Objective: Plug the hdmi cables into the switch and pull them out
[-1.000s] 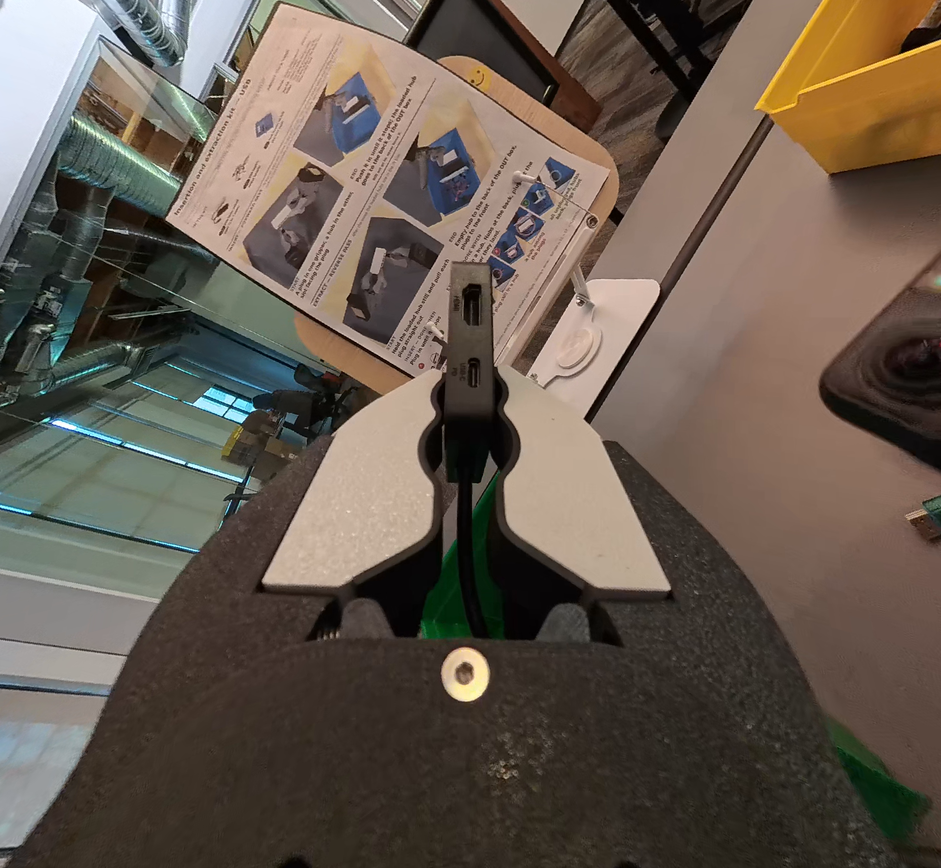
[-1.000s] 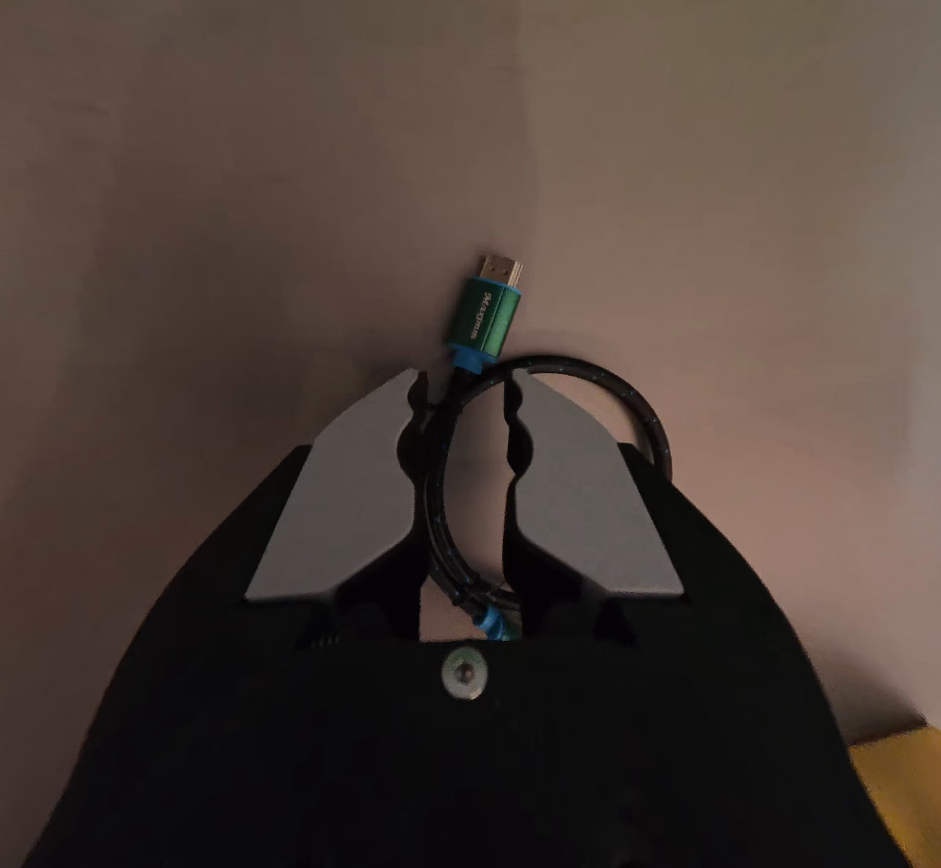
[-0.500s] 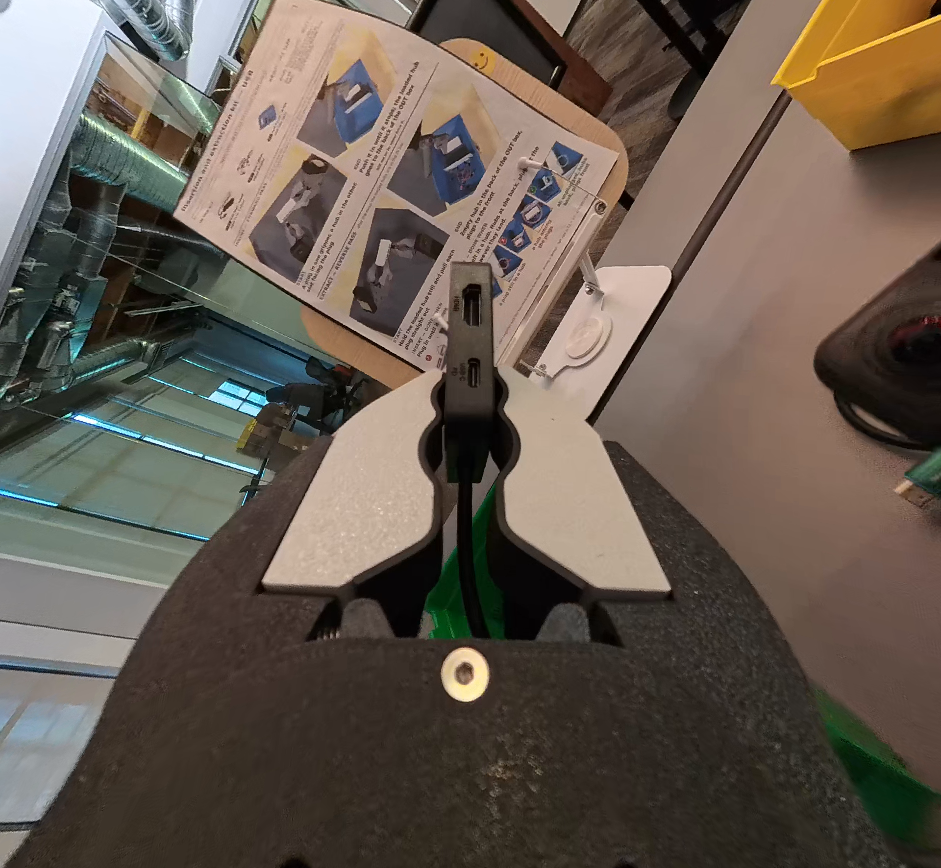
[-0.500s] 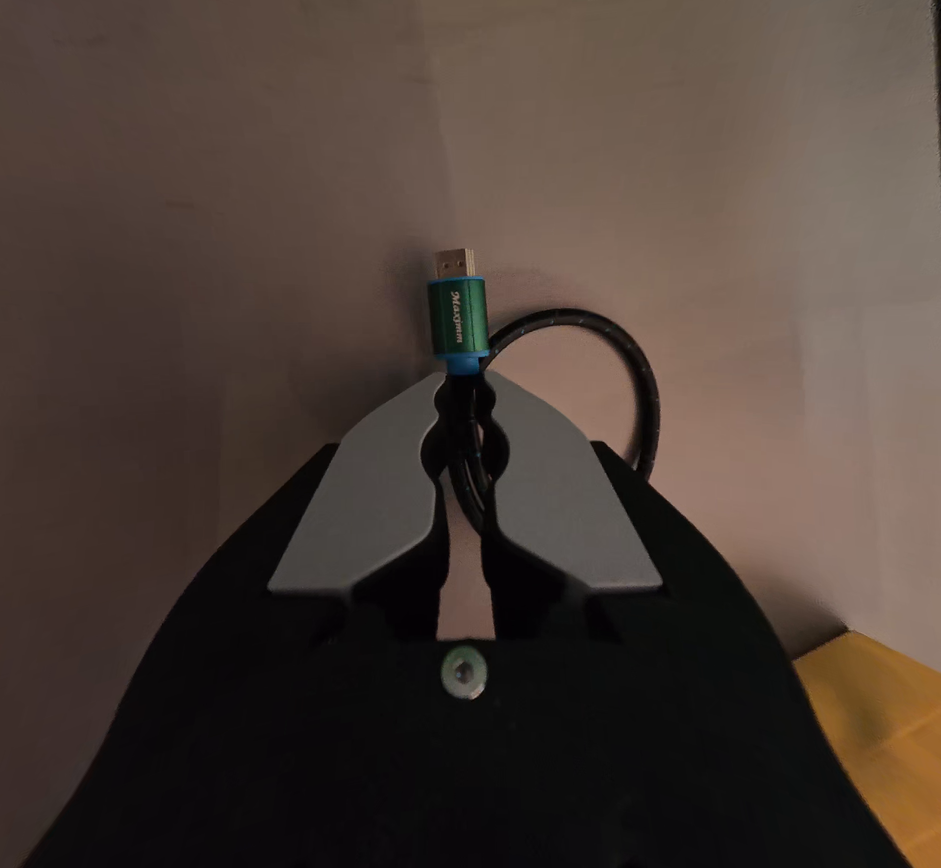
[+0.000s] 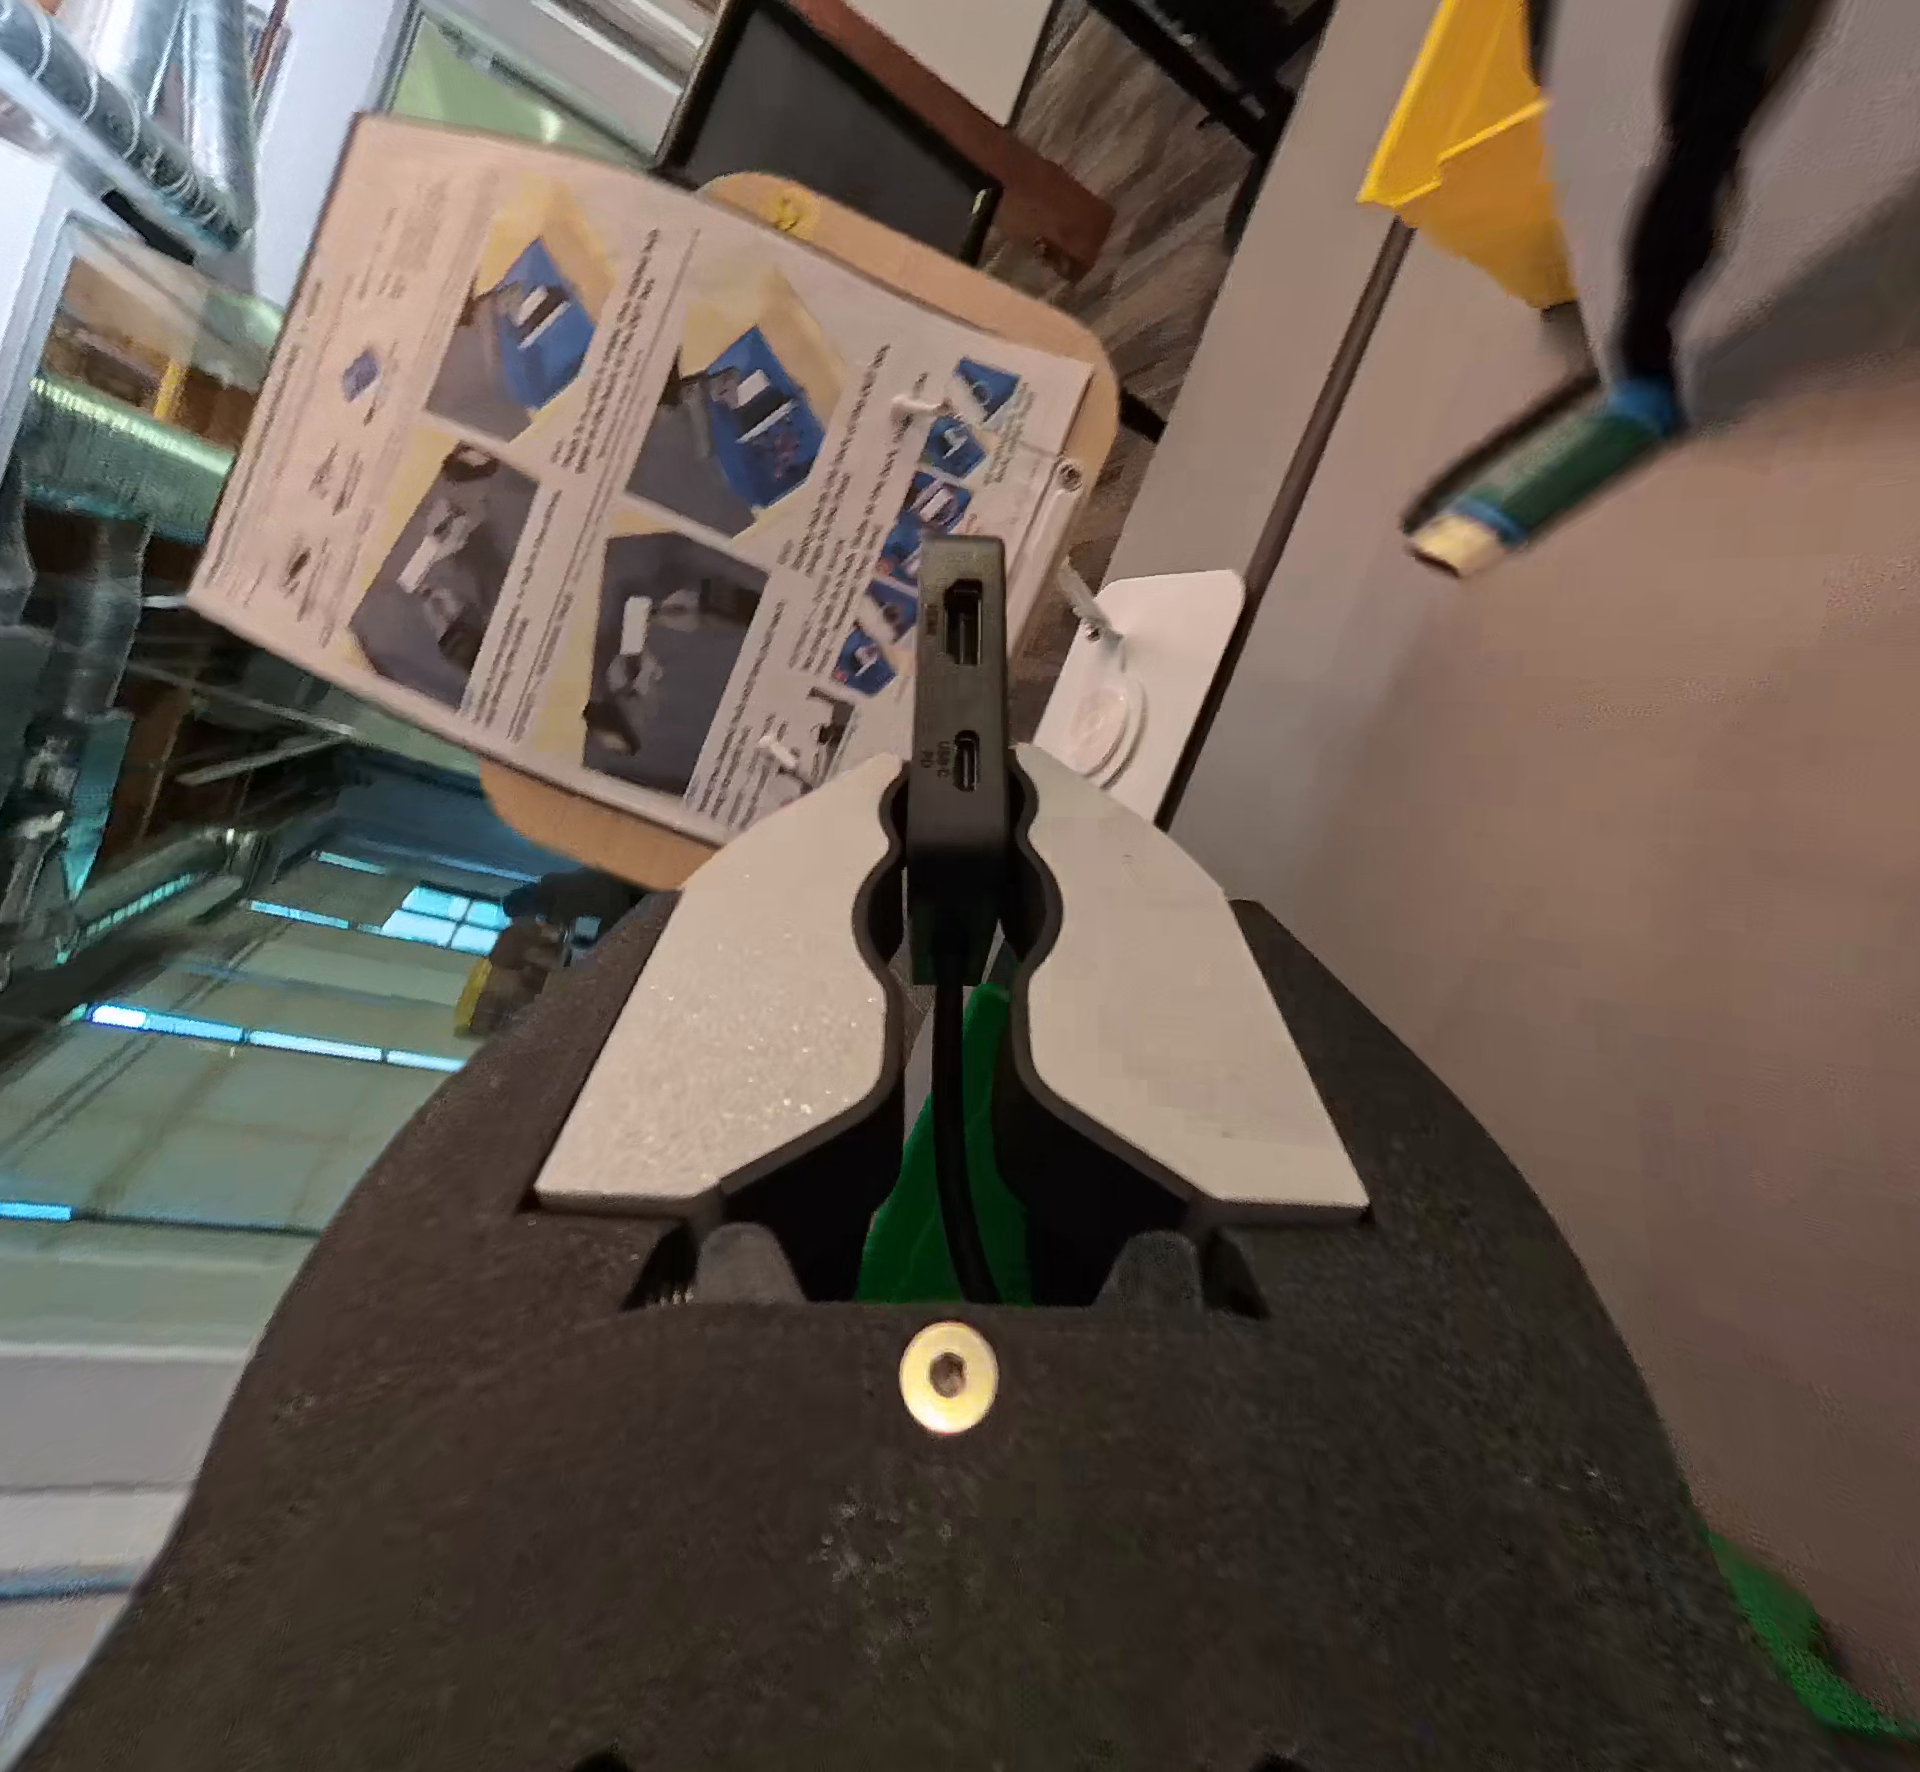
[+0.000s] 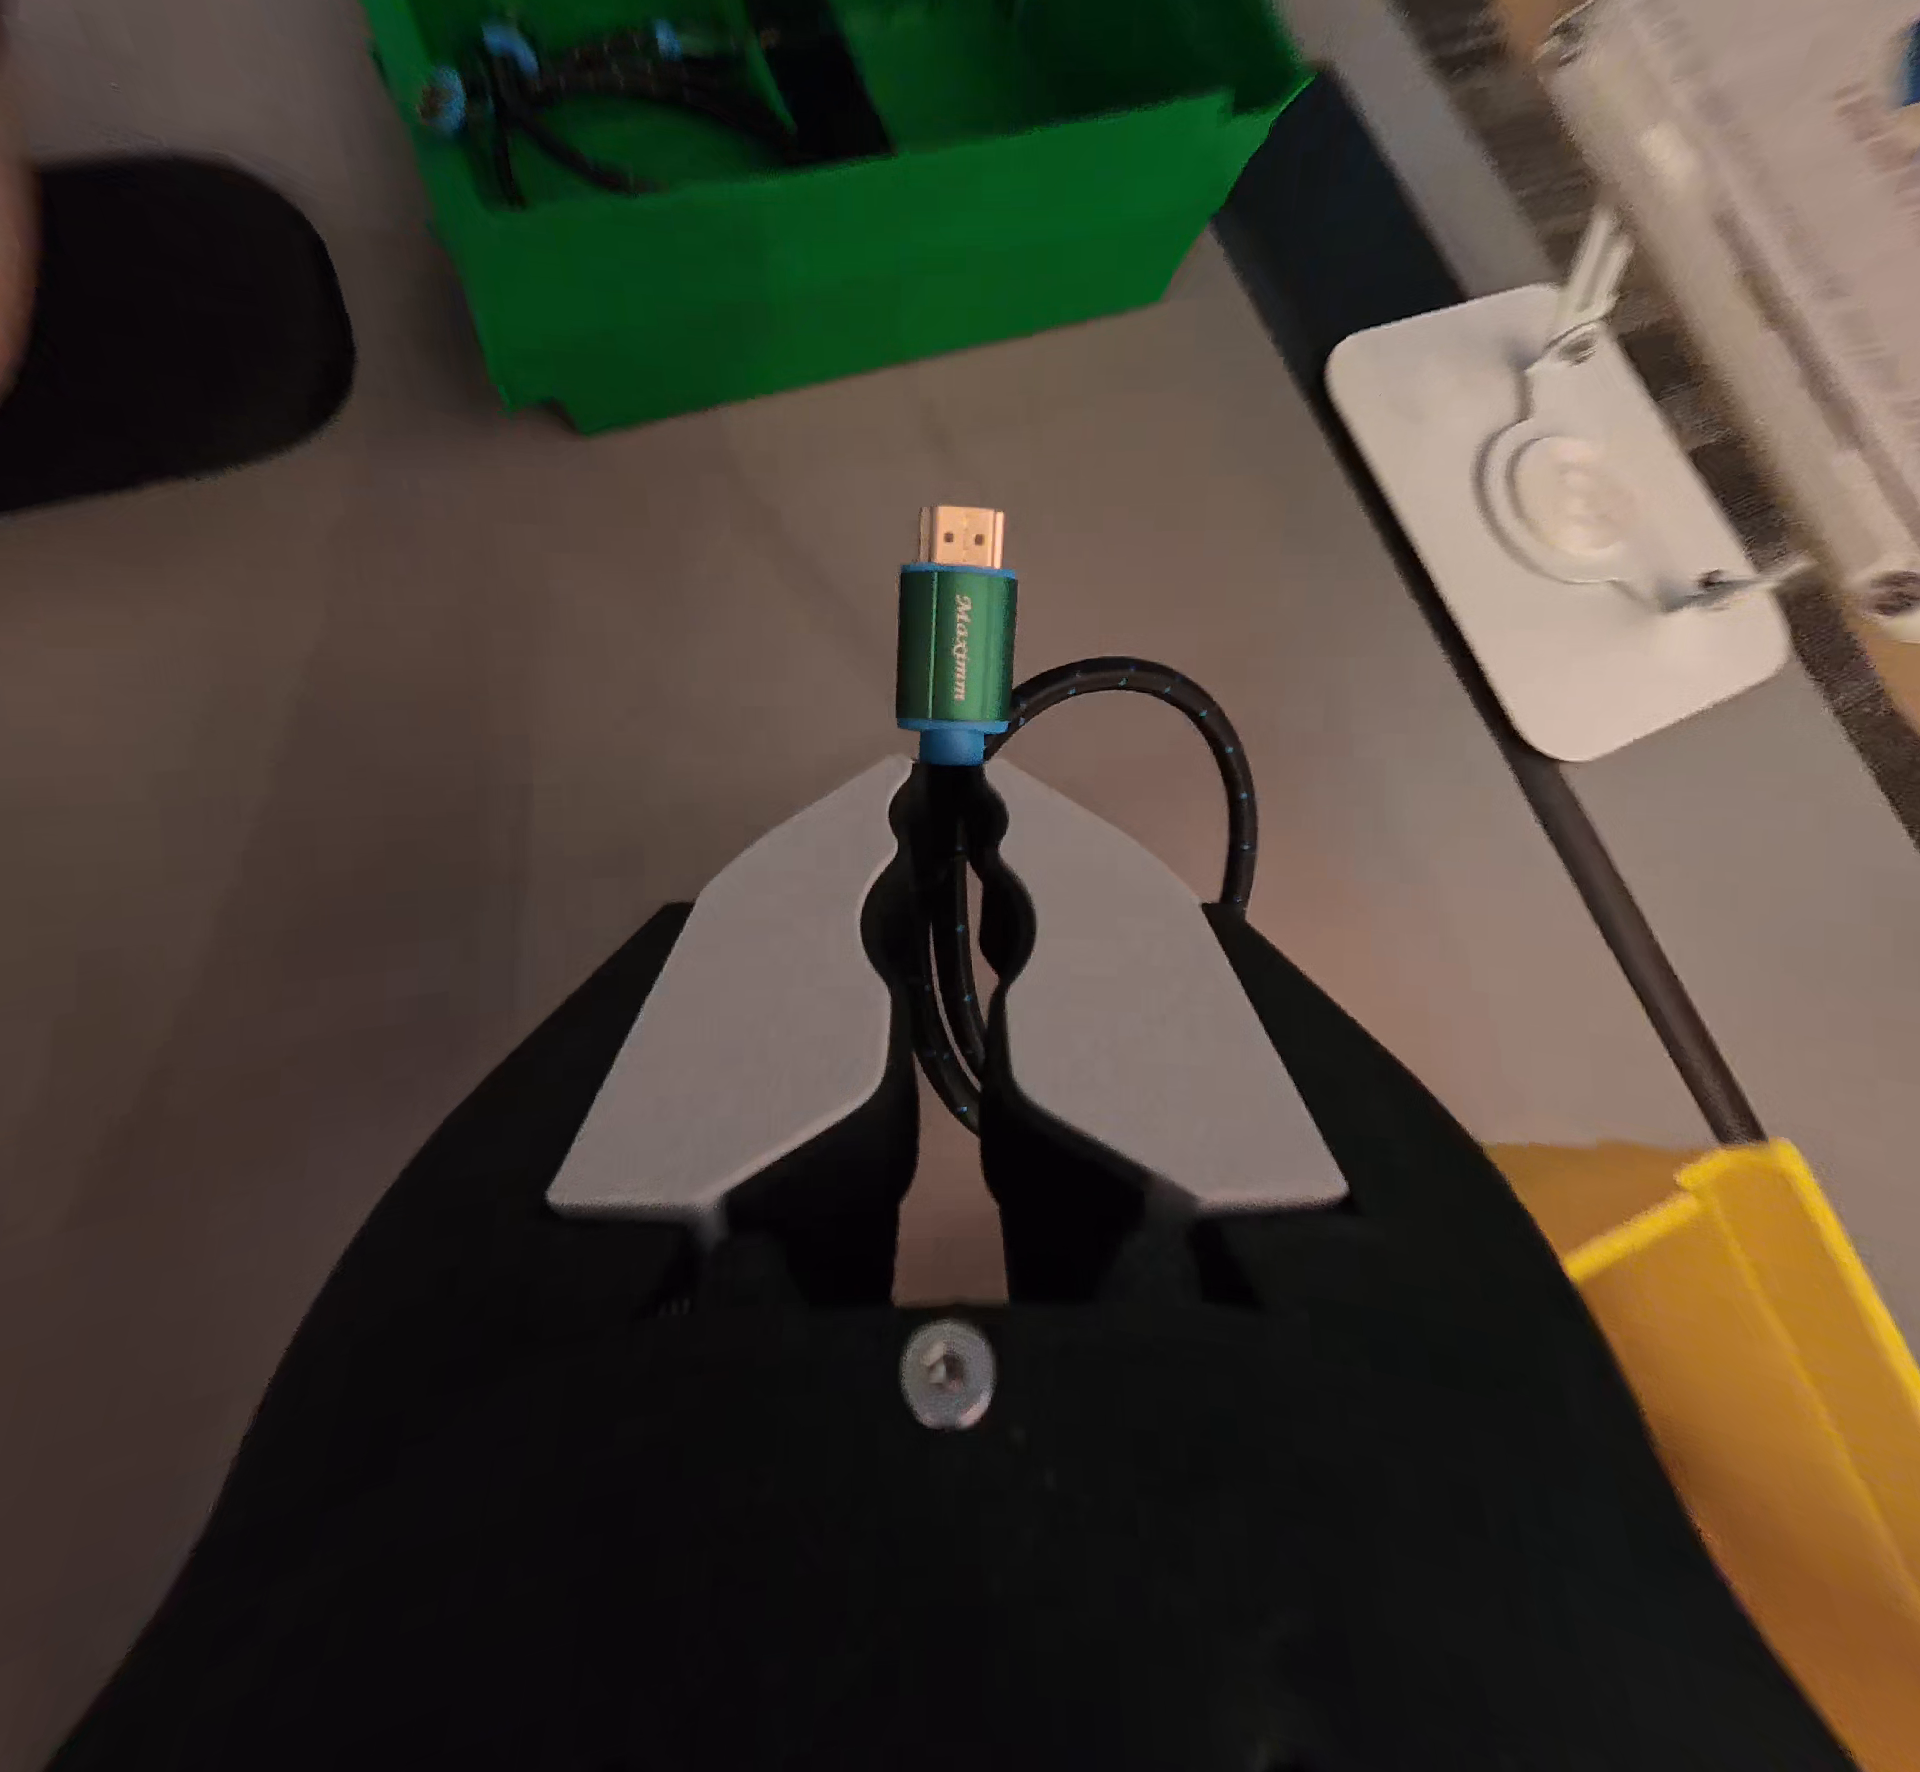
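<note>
Black switch [image 5: 961, 683] clamped in left jaws; right jaws pinch green-plugged HDMI cable [image 6: 954, 647].

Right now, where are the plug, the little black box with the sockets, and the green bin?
plug [image 6: 954, 647]: right wrist view, on its green shell.
black box [image 5: 962, 683]: left wrist view, on its socket face.
green bin [image 6: 831, 288]: right wrist view, on its front wall.

Bare grey surface [image 6: 436, 746] lies open ahead of the right fingers [image 6: 790, 974]. A green bin [image 6: 831, 288] blocks the far side, a white stand base [image 6: 1538, 517] the right, and a yellow bin [image 6: 1745, 1327] the near right corner.
</note>
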